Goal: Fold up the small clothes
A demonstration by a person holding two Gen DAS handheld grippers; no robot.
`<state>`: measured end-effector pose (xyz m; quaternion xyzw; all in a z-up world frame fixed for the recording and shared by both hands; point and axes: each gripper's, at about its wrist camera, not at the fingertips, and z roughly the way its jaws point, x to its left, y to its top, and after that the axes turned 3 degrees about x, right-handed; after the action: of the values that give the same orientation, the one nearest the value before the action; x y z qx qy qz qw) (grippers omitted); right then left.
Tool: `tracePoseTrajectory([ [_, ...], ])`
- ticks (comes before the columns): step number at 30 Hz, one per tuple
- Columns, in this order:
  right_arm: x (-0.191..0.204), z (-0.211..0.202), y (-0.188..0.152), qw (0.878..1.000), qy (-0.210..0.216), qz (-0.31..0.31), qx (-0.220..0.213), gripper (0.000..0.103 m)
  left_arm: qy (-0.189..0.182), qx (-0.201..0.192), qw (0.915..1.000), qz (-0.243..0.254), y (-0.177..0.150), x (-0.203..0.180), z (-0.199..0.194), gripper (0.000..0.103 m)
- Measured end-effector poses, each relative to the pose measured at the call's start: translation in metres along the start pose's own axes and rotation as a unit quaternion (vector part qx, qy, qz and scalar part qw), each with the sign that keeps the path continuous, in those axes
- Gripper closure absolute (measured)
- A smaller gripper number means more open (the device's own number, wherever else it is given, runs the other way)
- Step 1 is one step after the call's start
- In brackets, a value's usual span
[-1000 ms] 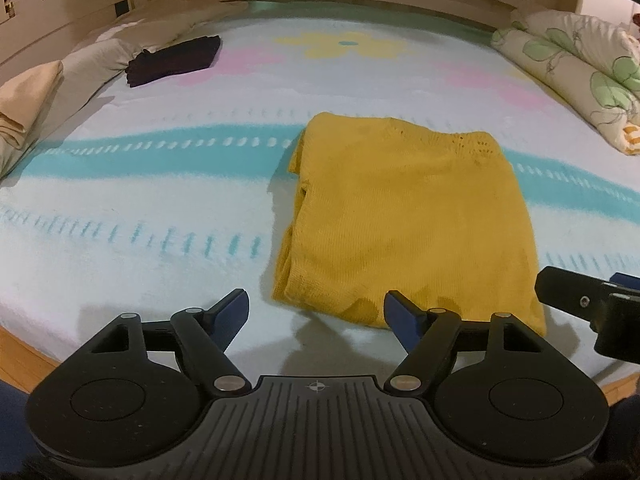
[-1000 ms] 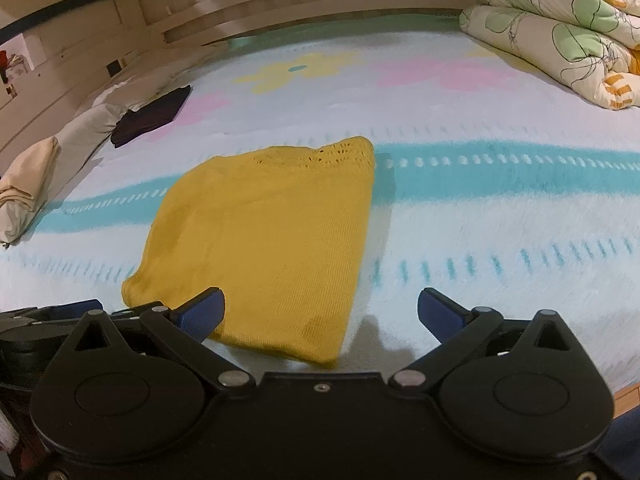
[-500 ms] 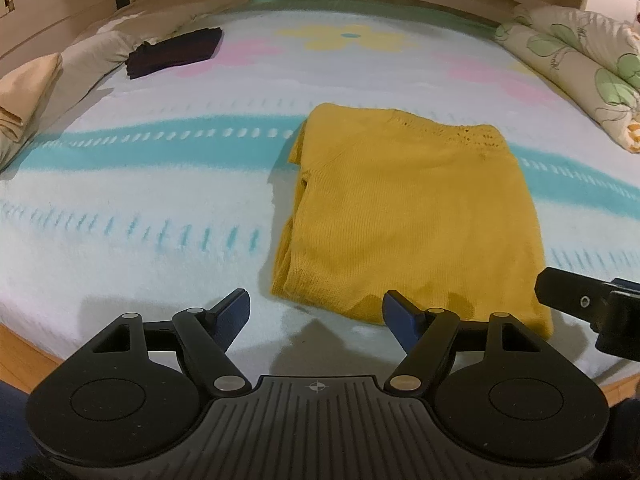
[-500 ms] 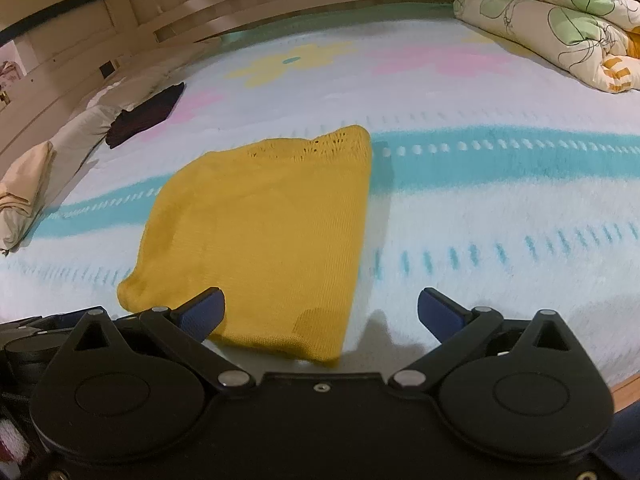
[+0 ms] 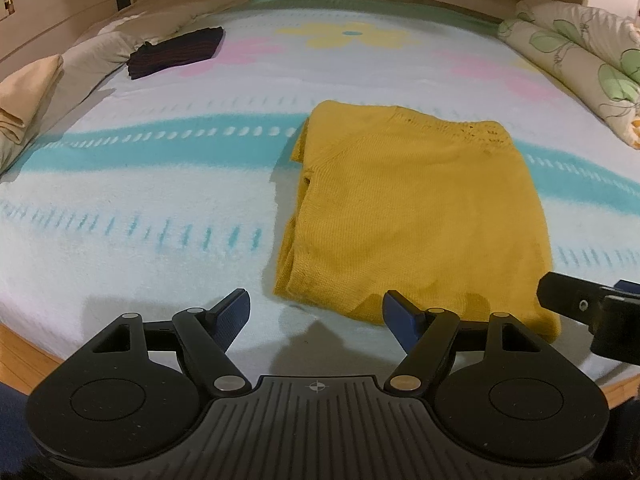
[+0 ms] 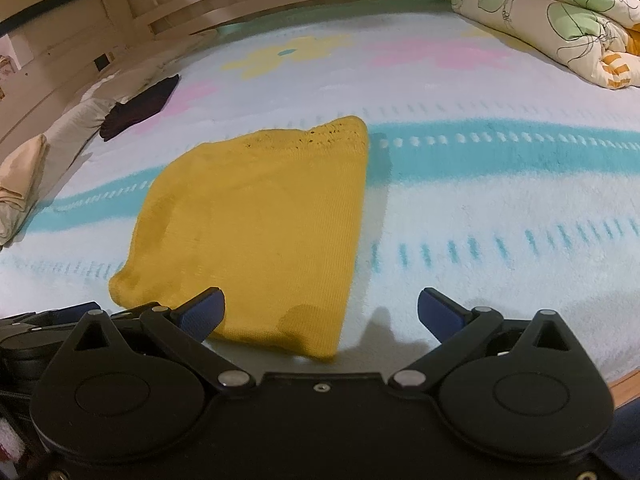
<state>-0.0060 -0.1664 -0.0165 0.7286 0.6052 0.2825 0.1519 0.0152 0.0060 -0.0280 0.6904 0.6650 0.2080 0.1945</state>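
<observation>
A yellow knit garment (image 5: 416, 212) lies folded into a flat rectangle on the bed; it also shows in the right wrist view (image 6: 256, 224). My left gripper (image 5: 316, 314) is open and empty, just short of the garment's near left corner. My right gripper (image 6: 320, 312) is open and empty, with the garment's near right corner between its fingers' line of sight. Part of the right gripper shows at the right edge of the left wrist view (image 5: 588, 312).
The bed (image 5: 140, 200) has a pale blanket with teal stripes and flowers. A dark folded garment (image 5: 176, 52) lies far left. Beige folded cloth (image 5: 24, 96) and pillows sit at the left edge. A floral quilt (image 6: 560, 20) is bundled at the far right. The wooden bed edge (image 5: 24, 356) is near.
Both grippers have moved slightly in toward the garment's near edge and tilted down a little. The garment has not moved. Both stay open.
</observation>
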Motion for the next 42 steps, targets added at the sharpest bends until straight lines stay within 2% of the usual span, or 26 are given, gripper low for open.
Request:
tracePoseTrajectory([
  [9,0.004,0.005,-0.001,0.999,-0.026,-0.019,0.009,0.001,0.011,-0.008,0.9999,0.001,0.000,0.004,0.002,0.031],
  [14,0.010,0.004,0.002,0.999,-0.040,-0.032,-0.004,0.001,0.012,-0.017,0.9998,0.002,-0.001,0.007,0.003,0.031],
  [20,0.010,0.002,0.005,0.999,-0.044,-0.027,-0.011,0.001,0.014,-0.038,0.9991,0.011,-0.002,0.006,-0.002,0.031],
  [29,0.020,0.003,0.003,0.997,-0.059,-0.053,-0.007,0.001,0.020,-0.056,0.9981,0.017,0.001,0.010,-0.009,0.031],
  [42,0.027,0.007,0.000,0.997,-0.059,-0.056,0.016,0.001,0.025,-0.048,0.9985,-0.007,0.001,0.017,-0.012,0.031],
])
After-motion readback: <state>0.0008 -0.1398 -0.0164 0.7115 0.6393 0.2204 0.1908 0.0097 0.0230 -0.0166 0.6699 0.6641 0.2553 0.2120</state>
